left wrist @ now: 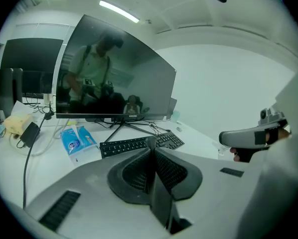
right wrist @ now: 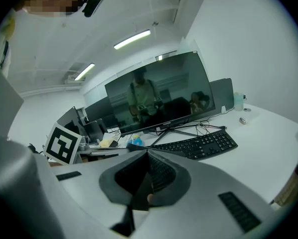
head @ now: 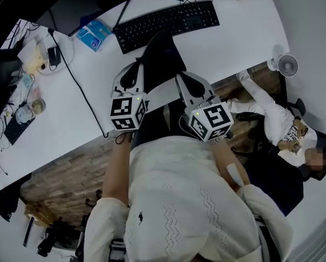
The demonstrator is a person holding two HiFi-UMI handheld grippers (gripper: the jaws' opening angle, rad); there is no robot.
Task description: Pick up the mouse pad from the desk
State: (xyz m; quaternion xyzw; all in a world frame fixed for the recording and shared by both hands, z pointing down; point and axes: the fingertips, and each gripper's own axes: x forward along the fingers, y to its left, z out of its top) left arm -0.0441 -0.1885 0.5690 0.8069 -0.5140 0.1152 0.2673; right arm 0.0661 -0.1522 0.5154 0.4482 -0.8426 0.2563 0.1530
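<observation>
The person is holding both grippers out in front of the chest, forearms angling in from 6 o'clock. The left gripper (head: 137,69) is pinching one edge of the black mouse pad (head: 162,59) while the right gripper (head: 180,78) is pinching the opposite edge. In the left gripper view the jaws of the left gripper (left wrist: 151,144) are pressing together on the thin dark sheet of the mouse pad (left wrist: 161,203). The right gripper view is showing the same: the right gripper (right wrist: 147,156) is closing tight on the mouse pad (right wrist: 138,195). The pad is hanging between the two, raised over the near edge of the white desk (head: 234,31) (its lower end is dropping toward the person's body). A black keyboard (head: 165,23) is lying at 12 o'clock, a blue tissue pack (head: 94,34) at 11, and a dark monitor (left wrist: 114,73) is standing behind them. A small fan (head: 285,64) is sitting at 2 o'clock, and another person (head: 277,124) is reclining at 3 above the wood-plank floor (head: 70,173).
</observation>
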